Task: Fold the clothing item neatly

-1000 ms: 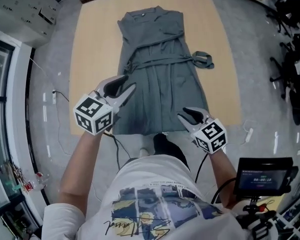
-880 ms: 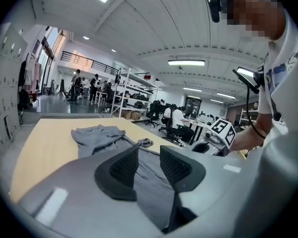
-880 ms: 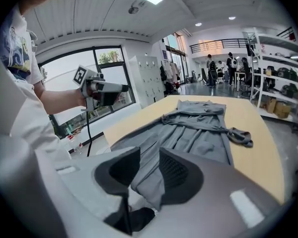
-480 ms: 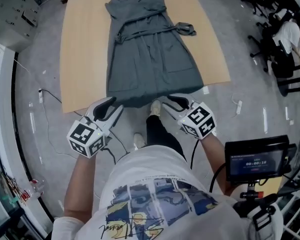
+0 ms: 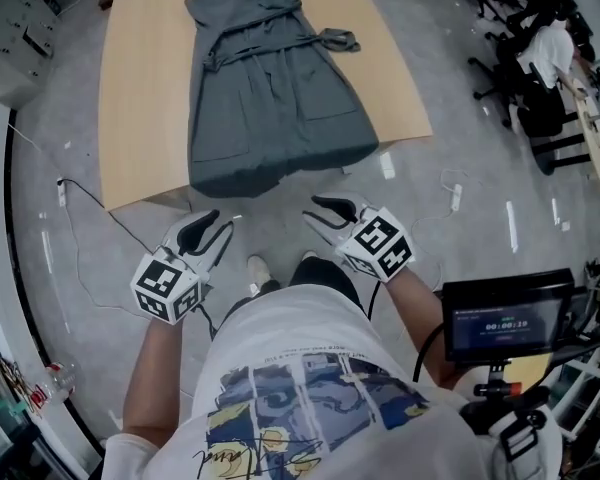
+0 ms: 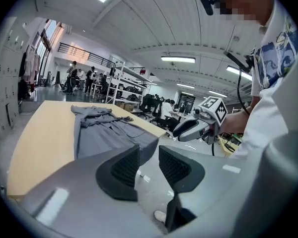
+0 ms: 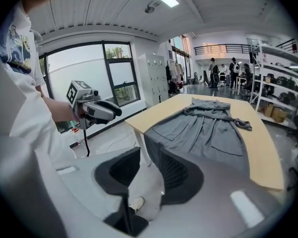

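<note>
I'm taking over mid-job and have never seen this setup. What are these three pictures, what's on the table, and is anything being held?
No robot: a person holds a hand-held gripper in each hand. The top-down picture comes from a camera on the person's head; it shows the left hand-held gripper and right hand-held gripper, both short of the wooden table. The other two pictures come from cameras riding on each gripper, looking along its two dark jaws. On the table a grey belted dress lies spread flat, its hem hanging over the near edge. Both grippers' jaws stand apart with only floor between them, so nothing is held.
</note>
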